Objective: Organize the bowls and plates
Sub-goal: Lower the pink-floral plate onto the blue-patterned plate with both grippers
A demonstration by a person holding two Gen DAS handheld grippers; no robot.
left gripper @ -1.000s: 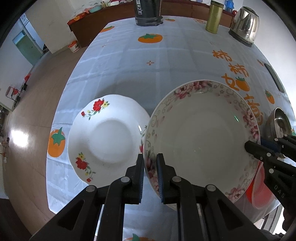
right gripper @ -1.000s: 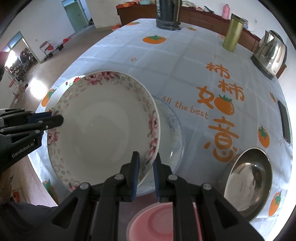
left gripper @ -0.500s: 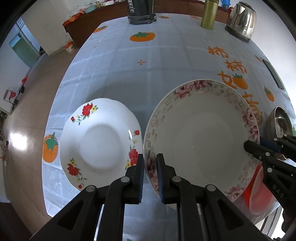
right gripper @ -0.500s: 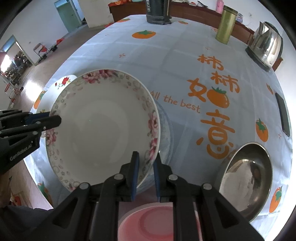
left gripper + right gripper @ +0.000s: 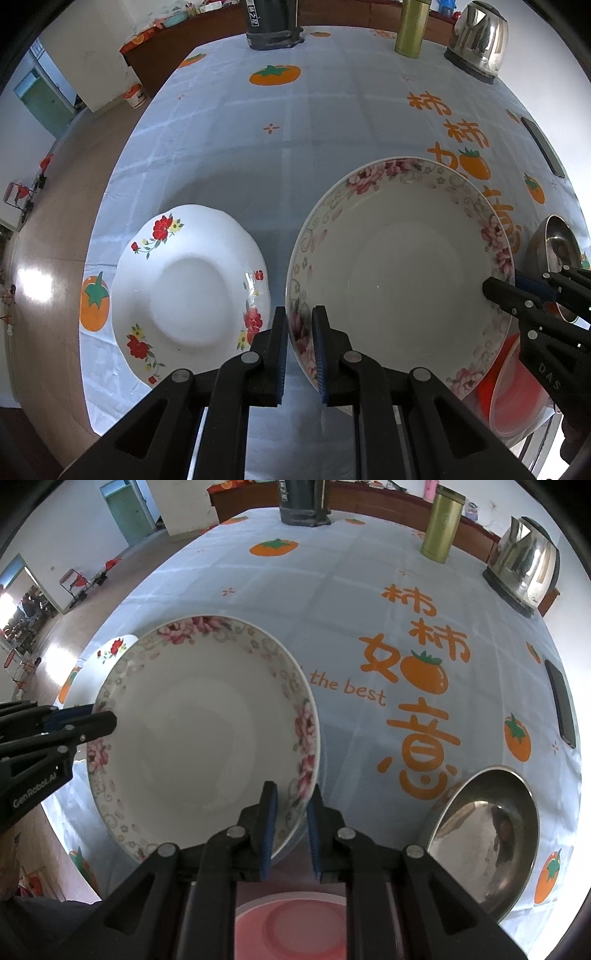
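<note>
Holding the pink-flowered plate point(image 5: 402, 266) by its near-left rim, the left gripper point(image 5: 300, 350) has its jaws pinched tight on the edge in the left wrist view, and the plate hangs in the air above the counter point(image 5: 314, 122). Just beside it, on the cloth, sits the red-flowered plate point(image 5: 188, 291), which looks like a good place to stack. A good way is to keep the plate flat, slide it over that plate, and lower it slowly so the rims do not bang. In the right wrist view, the right gripper point(image 5: 290, 829) is clamped on the other side of the same plate point(image 5: 199, 731). Both hands should go together, or the plate could tip or slip. A steel bowl point(image 5: 484, 834) and a pink dish point(image 5: 295, 926) wait close by.
</note>
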